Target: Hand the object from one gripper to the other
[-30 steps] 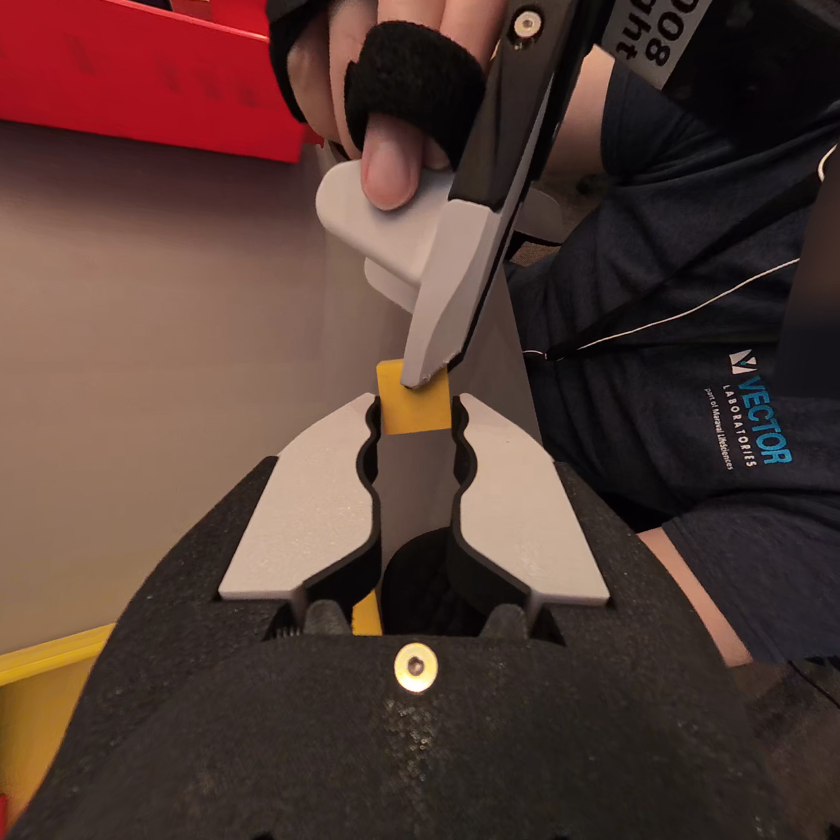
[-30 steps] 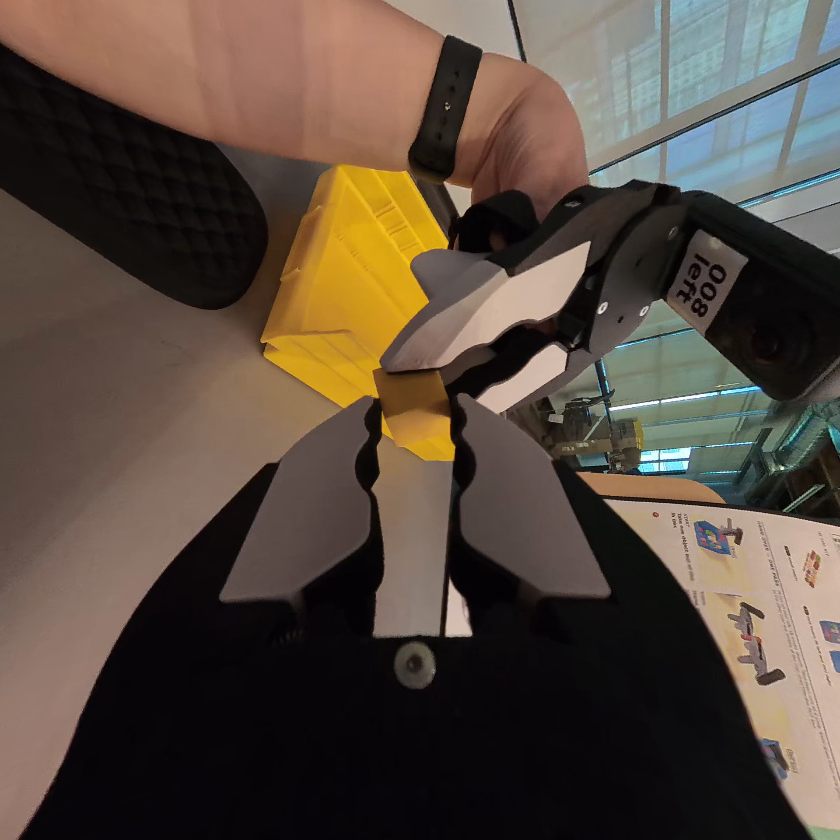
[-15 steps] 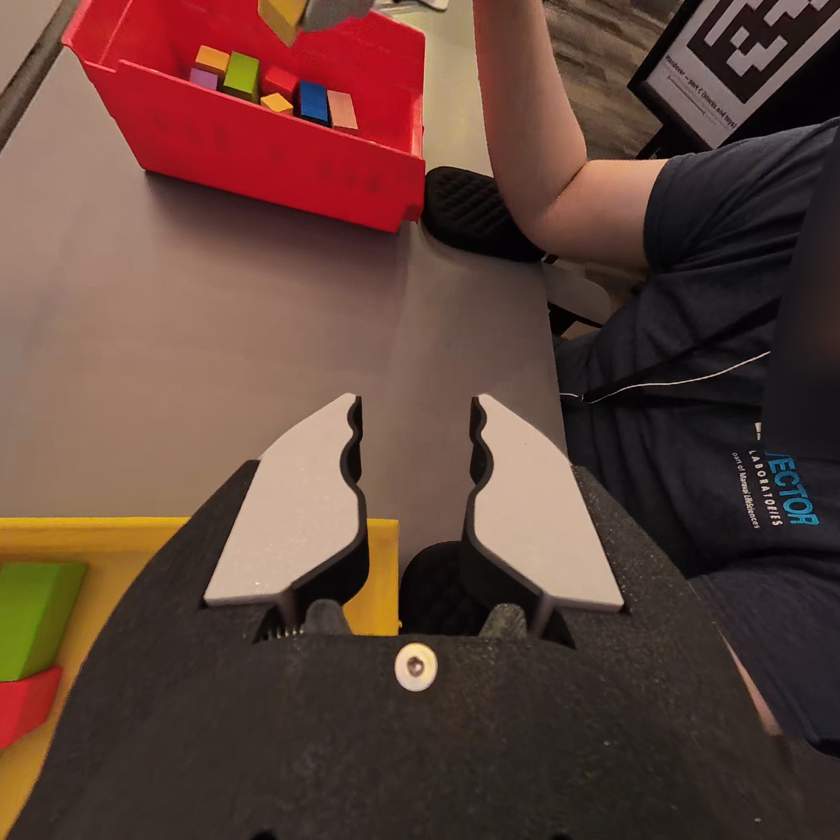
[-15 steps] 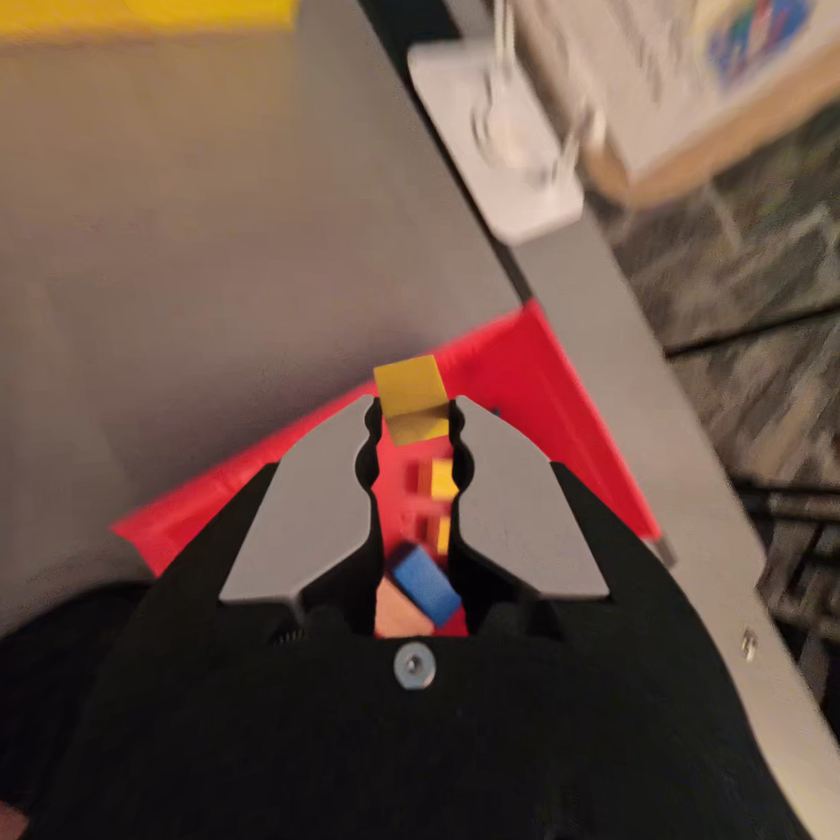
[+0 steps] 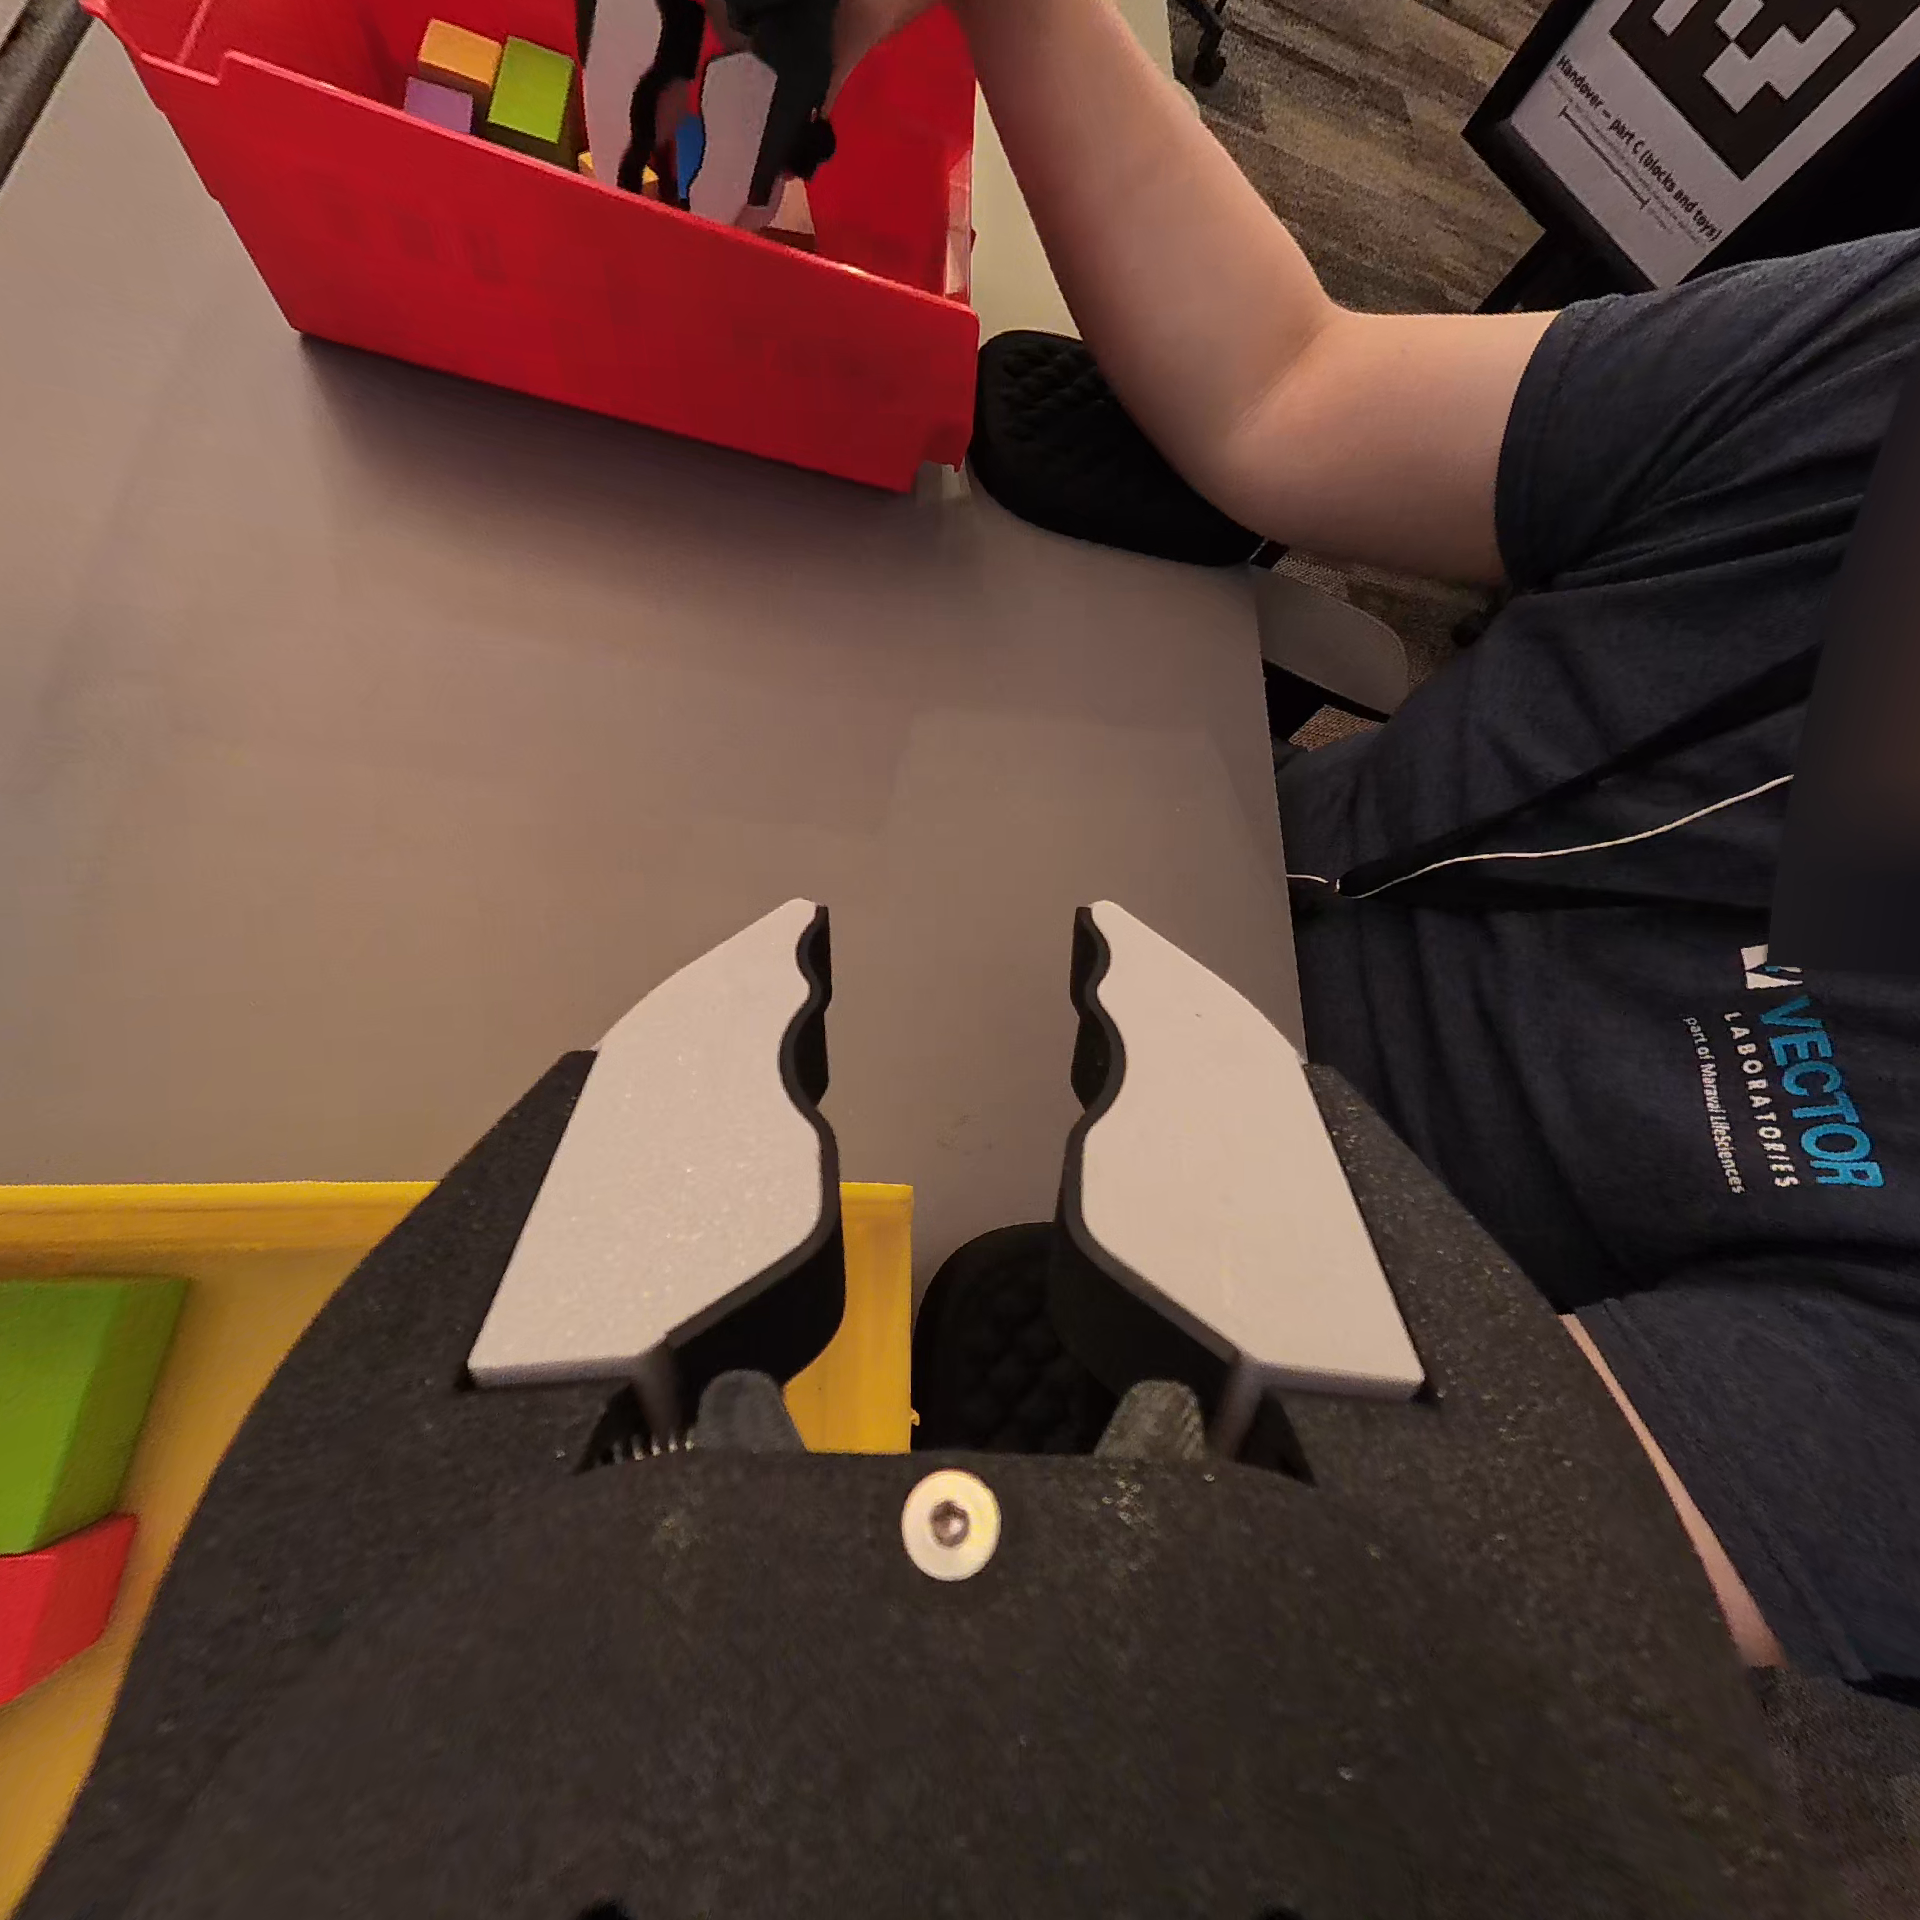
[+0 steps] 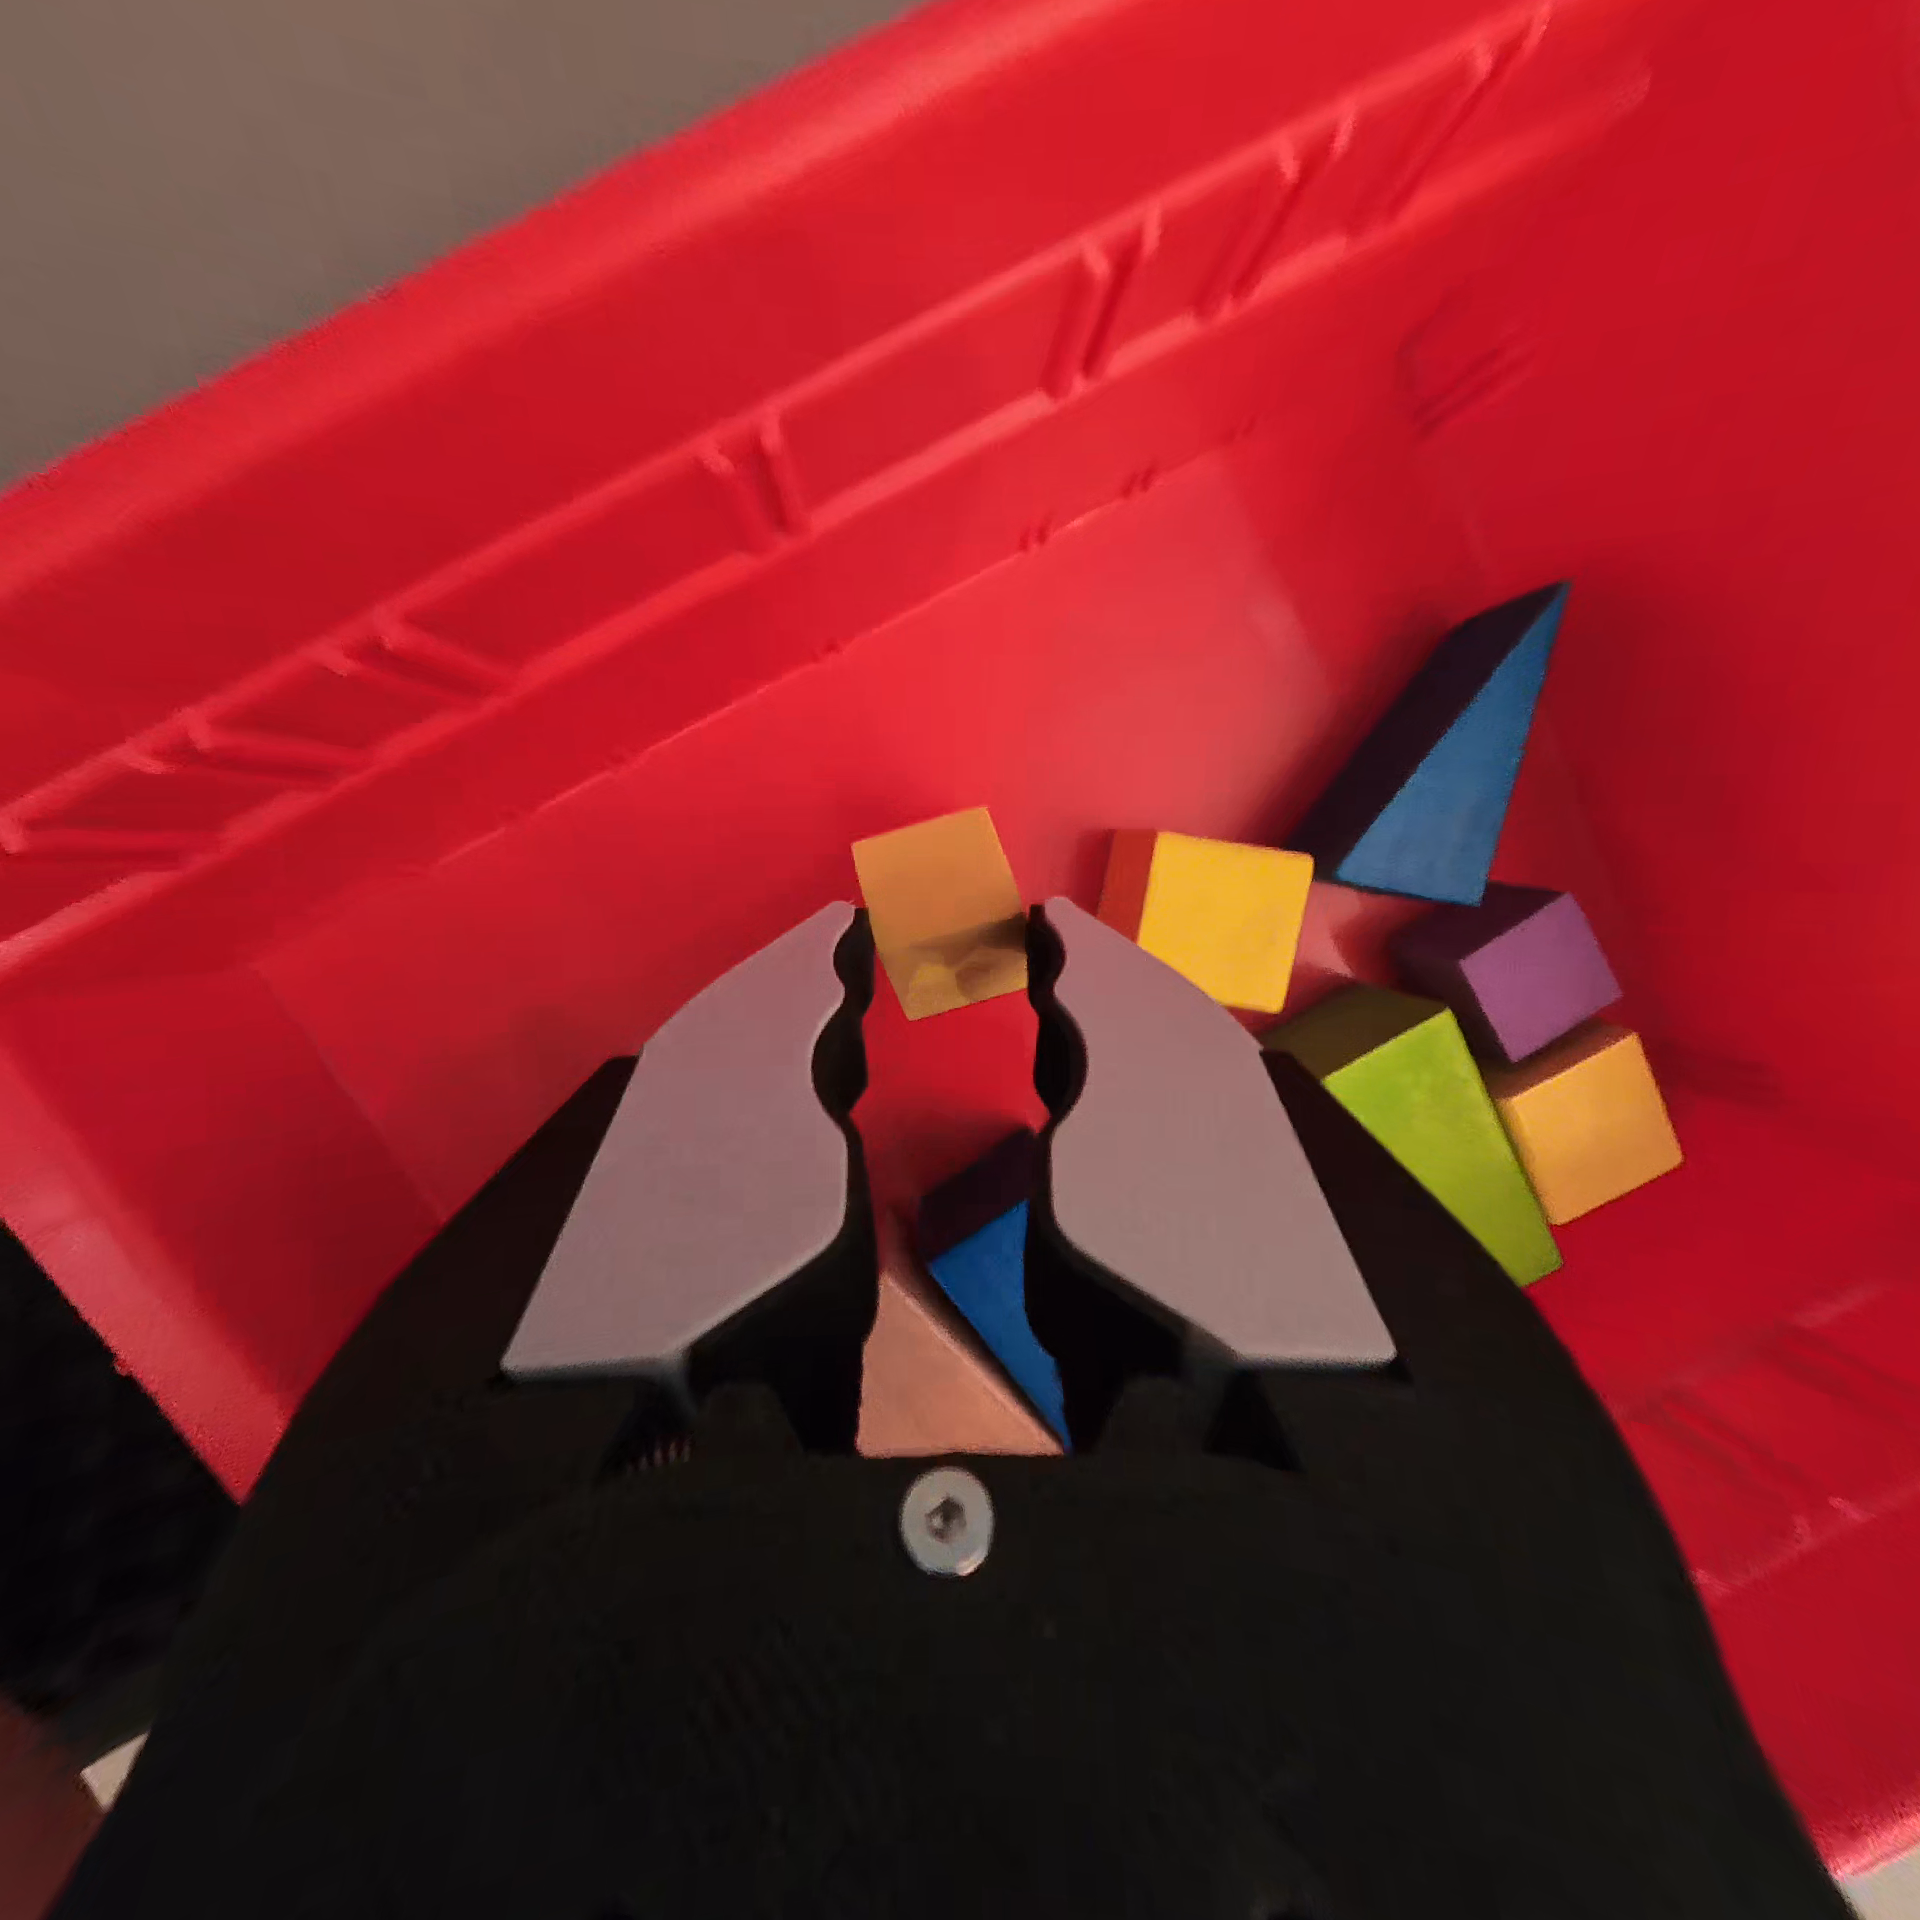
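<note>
Yellow block (image 6: 940, 914) sitting pinched in right gripper (image 6: 943, 940) fingertips over red bin (image 6: 727, 343) (blocks inside); left gripper (image 5: 951, 935) hanging wide, empty.

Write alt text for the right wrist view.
The right gripper holds a yellow block at the tips of its jaws, low inside a red bin. More blocks lie in the bin: yellow, orange, purple, green, pink and two blue wedges, most clustered to the right.
</note>
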A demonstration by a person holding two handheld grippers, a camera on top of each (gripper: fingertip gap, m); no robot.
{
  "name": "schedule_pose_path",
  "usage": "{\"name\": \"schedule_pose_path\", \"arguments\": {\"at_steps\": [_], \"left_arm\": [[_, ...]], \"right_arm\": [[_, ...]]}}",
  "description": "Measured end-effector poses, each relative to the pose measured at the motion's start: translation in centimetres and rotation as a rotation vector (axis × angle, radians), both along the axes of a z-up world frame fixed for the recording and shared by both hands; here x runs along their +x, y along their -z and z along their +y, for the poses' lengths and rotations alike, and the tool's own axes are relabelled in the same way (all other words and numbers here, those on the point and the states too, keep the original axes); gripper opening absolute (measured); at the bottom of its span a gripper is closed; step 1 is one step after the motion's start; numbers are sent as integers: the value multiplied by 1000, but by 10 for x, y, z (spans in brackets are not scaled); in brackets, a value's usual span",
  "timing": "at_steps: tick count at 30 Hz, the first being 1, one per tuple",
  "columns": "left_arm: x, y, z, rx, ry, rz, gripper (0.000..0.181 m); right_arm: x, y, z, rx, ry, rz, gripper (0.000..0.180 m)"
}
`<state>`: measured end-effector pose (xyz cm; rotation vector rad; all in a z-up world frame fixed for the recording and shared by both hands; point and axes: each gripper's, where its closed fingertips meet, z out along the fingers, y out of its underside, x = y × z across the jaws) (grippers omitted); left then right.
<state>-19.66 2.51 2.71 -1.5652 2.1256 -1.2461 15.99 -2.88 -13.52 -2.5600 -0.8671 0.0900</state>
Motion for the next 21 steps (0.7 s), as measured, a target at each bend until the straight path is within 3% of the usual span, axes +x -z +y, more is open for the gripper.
{"name": "schedule_pose_path", "arguments": {"at_steps": [12, 21], "left_arm": [[-1, 2, -2, 14, 6, 14, 43], [-2, 1, -2, 9, 0, 14, 41]], "right_arm": [[17, 13, -19, -184, 85, -140, 29], [25, 15, -18, -178, 119, -164, 30]]}}
